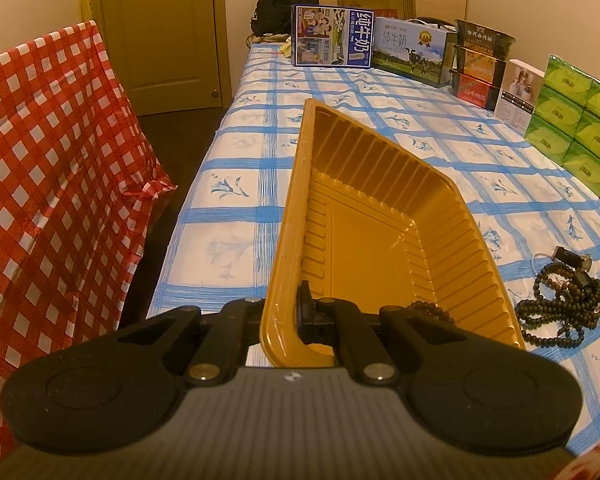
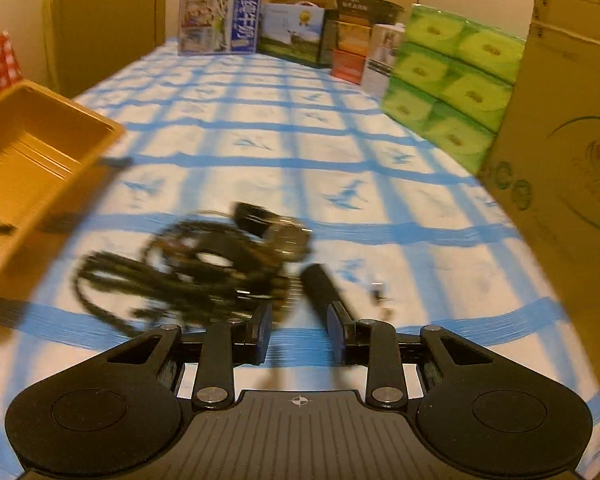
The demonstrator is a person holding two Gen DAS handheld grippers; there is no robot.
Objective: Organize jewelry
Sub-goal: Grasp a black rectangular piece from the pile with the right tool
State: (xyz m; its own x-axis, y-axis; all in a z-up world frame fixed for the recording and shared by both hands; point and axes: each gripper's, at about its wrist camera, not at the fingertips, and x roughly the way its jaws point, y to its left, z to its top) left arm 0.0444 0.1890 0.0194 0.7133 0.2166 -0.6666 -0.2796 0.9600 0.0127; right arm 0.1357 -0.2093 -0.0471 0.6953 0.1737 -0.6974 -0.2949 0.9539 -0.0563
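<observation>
From the left wrist view, the writing sits along the far edge of the table (image 1: 380, 92), which is covered in a blue-and-white checked cloth. A blue carton (image 1: 333, 36) carries large white characters 纯牛奶 turned on their side, and the white-and-green carton (image 1: 410, 50) beside it reads 纯牛奶 above a cow on a meadow. The dark stacked boxes (image 1: 480, 64) show "HONGLI" on the top one. Green tissue packs (image 1: 572, 120) stand at the right. The left gripper (image 1: 298, 314) is pressed together on the near rim of the yellow tray (image 1: 372, 216), a ribbed plastic dish whose floor holds a strand of dark beads (image 1: 430, 308) at its near right corner. To the tray's right, on the cloth, lies the jewelry pile (image 1: 560, 300): tangled strings of dark round beads with a dark strap across them.

From the right wrist view, much is motion-blurred. A brown cardboard box (image 2: 572, 120) at the right bears 套装勿折 near its top. The pile (image 2: 204, 260) lies just ahead of the right gripper (image 2: 300, 332), whose blue-padded fingers (image 2: 262, 332) stand apart with nothing between them. A watch (image 2: 288, 236), probably metal-cased, tops the pile, and a dark strap (image 2: 324, 284) stretches toward the right finger. The tray (image 2: 36, 148) is at the left.
</observation>
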